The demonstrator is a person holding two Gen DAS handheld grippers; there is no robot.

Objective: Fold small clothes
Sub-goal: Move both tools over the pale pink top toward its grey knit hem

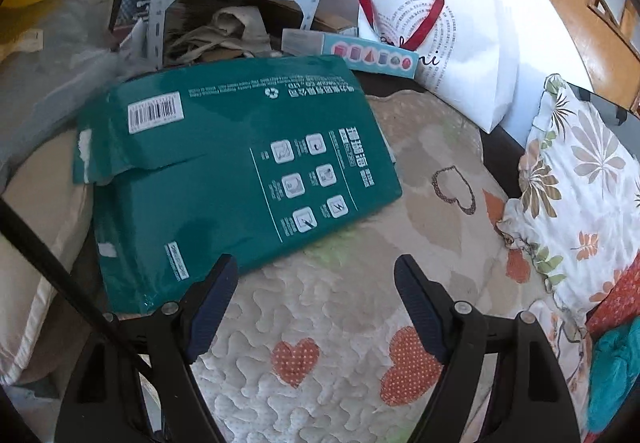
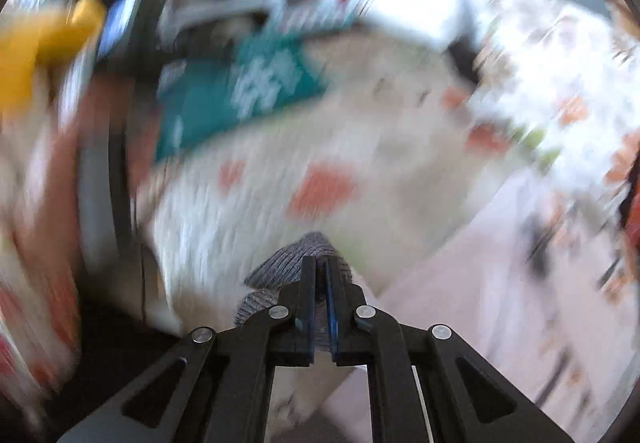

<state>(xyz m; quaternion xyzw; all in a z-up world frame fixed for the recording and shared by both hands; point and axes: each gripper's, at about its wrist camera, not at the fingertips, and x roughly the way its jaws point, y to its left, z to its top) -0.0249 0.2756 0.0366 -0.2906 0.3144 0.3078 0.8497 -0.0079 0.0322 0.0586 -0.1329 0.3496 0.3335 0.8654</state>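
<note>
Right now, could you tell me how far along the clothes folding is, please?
Nothing looks folded yet. In hand: the right gripper has its jaws shut on a grey knitted garment. The left gripper is open and empty above the heart-patterned quilt. The folding itself remains.

A cream quilt (image 1: 340,307) bears orange dotted hearts; the box (image 1: 240,171) is teal; the knit garment (image 2: 296,263) grey; the pillow (image 1: 580,179) floral.

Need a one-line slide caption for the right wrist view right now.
Right tool shut on a grey knitted garment above the heart-patterned quilt, background motion-blurred.
</note>
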